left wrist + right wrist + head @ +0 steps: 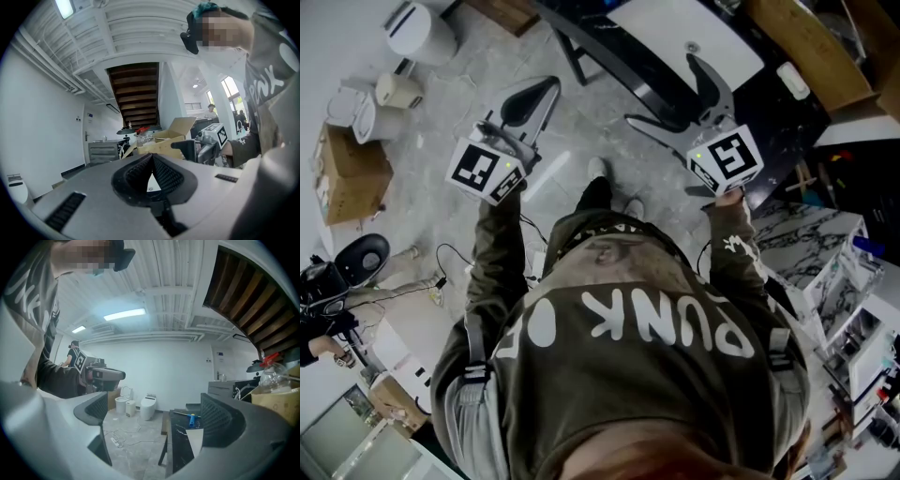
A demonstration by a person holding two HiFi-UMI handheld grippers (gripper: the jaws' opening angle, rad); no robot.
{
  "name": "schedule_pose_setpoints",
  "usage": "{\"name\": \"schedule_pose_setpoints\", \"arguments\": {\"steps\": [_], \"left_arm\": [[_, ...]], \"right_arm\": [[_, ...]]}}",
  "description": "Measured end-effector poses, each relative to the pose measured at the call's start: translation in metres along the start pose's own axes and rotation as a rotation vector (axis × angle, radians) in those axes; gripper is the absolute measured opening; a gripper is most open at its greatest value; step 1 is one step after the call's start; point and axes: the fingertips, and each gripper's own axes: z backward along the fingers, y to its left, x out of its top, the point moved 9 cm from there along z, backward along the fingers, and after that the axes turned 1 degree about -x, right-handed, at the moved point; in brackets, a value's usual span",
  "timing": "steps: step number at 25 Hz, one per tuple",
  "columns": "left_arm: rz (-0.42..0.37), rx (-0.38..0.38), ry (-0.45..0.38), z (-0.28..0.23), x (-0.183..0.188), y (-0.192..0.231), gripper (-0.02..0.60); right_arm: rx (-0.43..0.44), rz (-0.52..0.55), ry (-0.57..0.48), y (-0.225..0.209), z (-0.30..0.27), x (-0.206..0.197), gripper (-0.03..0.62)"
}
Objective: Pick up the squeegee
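Pre-reach stage imo: squeegee (pixel 191 419) lies on the dark table (pixel 180 446) well ahead of the right gripper (pixel 154 416) (jaws wide, nothing btwn), left gripper (pixel 152 161) pinched together empty, so next = carry the right one over & straddle the blue handle.

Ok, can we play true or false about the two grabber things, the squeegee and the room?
1. The right gripper has its jaws apart with nothing between them. True.
2. The left gripper has its jaws wide open. False: its jaws are together, with nothing held.
3. The right gripper is holding the squeegee. False: the squeegee lies on the dark table, ahead of the jaws and touched by neither gripper.
4. A white toilet stands on the floor beyond the table. True.
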Motion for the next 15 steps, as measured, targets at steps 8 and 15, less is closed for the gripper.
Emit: {"name": "schedule_pose_setpoints", "arguments": {"steps": [8, 15], "left_arm": [[0.001, -0.009, -0.012, -0.021, -0.011, 0.032, 0.003], [0.018, -0.018, -0.014, -0.053, -0.029, 0.091, 0.003]], "right_arm": [[-0.015, 0.008, 0.012, -0.024, -0.024, -0.011, 0.595], [-0.032, 0.000, 0.037, -0.065, -0.073, -0.025, 0.595]]}}
